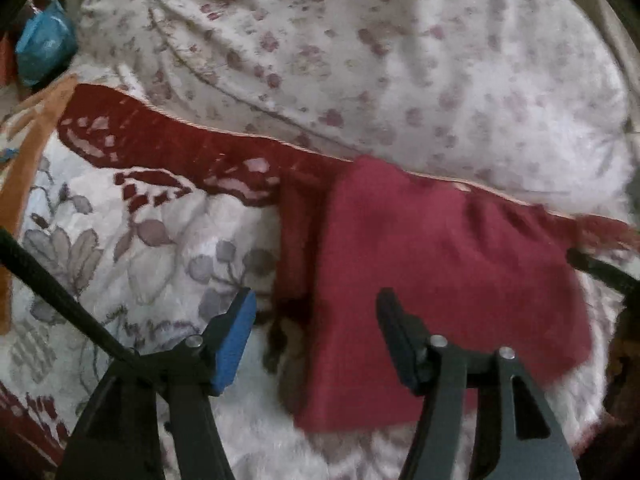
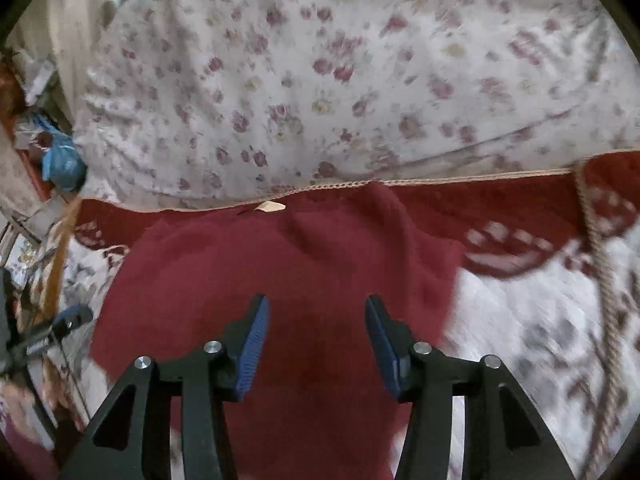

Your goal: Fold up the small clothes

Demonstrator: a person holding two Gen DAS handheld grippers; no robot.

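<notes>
A small dark red garment (image 1: 436, 276) lies flat on a white floral blanket (image 1: 152, 248), its far edge against the blanket's red border. My left gripper (image 1: 316, 312) is open and empty, hovering over the garment's left edge. In the right wrist view the same garment (image 2: 280, 264) fills the middle, with a tan label (image 2: 270, 207) at its far edge. My right gripper (image 2: 316, 320) is open and empty, just above the garment's middle. The tip of the left gripper (image 2: 74, 316) shows at the left edge of the right wrist view.
A white sheet with pink flowers (image 1: 380, 60) covers the bed beyond the blanket. A blue bag (image 1: 44, 46) and clutter sit at the far left. An orange cloth strip (image 1: 24, 184) runs down the left. A braided cord (image 2: 600, 264) crosses the blanket at the right.
</notes>
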